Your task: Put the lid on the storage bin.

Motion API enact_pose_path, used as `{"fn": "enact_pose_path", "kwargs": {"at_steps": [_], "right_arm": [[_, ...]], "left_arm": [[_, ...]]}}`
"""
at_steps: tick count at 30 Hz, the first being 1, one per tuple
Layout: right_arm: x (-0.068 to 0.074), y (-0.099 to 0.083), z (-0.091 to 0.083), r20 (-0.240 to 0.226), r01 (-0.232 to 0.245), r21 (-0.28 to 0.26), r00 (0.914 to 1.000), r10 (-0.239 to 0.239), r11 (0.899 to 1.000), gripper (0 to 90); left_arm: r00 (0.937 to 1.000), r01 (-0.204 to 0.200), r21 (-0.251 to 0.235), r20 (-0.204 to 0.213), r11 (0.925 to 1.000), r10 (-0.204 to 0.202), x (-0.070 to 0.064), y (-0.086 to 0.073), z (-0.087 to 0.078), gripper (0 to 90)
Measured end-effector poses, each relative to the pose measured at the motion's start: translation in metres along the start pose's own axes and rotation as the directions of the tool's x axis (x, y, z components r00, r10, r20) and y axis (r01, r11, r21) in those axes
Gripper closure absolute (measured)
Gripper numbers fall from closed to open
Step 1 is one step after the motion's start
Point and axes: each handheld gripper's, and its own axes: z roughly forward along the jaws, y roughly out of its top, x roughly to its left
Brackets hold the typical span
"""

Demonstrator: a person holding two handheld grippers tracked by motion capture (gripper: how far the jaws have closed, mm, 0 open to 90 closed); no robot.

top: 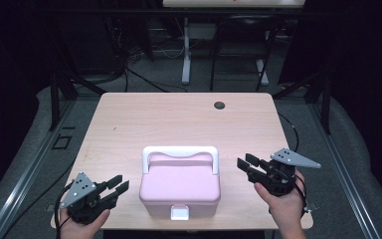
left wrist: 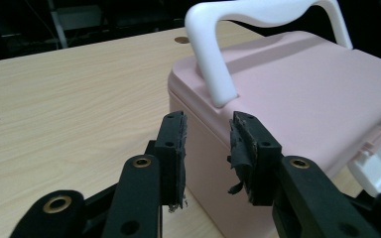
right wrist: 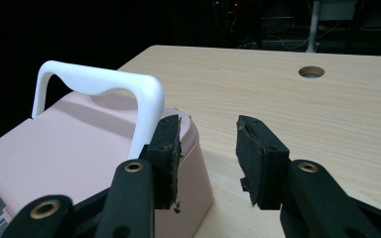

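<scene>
Pink lidded box (top: 180, 189) sits at the near edge of the light wood table (top: 179, 119), centred between the two hands, lid shut, white handle (top: 180, 152) standing upright along its far side, white front latch (top: 180, 213) facing the person. Left gripper (top: 118, 184) is held low at the near left corner, jaws spread with nothing between them, tips aimed at the box's left side, just beside it but not touching. Right gripper (top: 245, 163) is off the box's right side, jaws also apart and empty, pointing toward the handle end, close but clear of it. Left gripper view: pads (left wrist: 174, 153) frame the box's corner under the handle foot, gap visible. Right gripper view: one pad (right wrist: 167, 153) overlaps the handle's near leg, contact can't be told; cable hole (right wrist: 311, 72) in the tabletop beyond. Grey triangular plates on top of both grippers. Dark floor and table legs behind.
</scene>
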Motion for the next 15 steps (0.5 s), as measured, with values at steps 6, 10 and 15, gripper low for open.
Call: {"fn": "enact_pose_path", "kwargs": {"at_steps": [6, 10, 15], "right_arm": [[0.0, -0.001, 0.001, -0.001, 0.008, 0.002, 1.0, -0.008, 1.0, 61.0], [0.0, -0.001, 0.002, -0.002, 0.005, 0.006, 1.0, -0.005, 1.0, 61.0], [-0.001, -0.002, 0.004, -0.002, 0.006, 0.008, 1.0, -0.006, 1.0, 60.5]], "left_arm": [[0.9999, 0.003, -0.013, -0.015, 0.9999, -0.003, 0.007, 0.01, 0.002, 61.1], [0.9997, 0.003, -0.003, -0.024, 1.0, -0.003, 0.013, 0.018, 0.005, 60.4], [0.9994, 0.01, -0.007, -0.032, 0.9999, -0.01, 0.019, 0.022, 0.012, 59.9]]}}
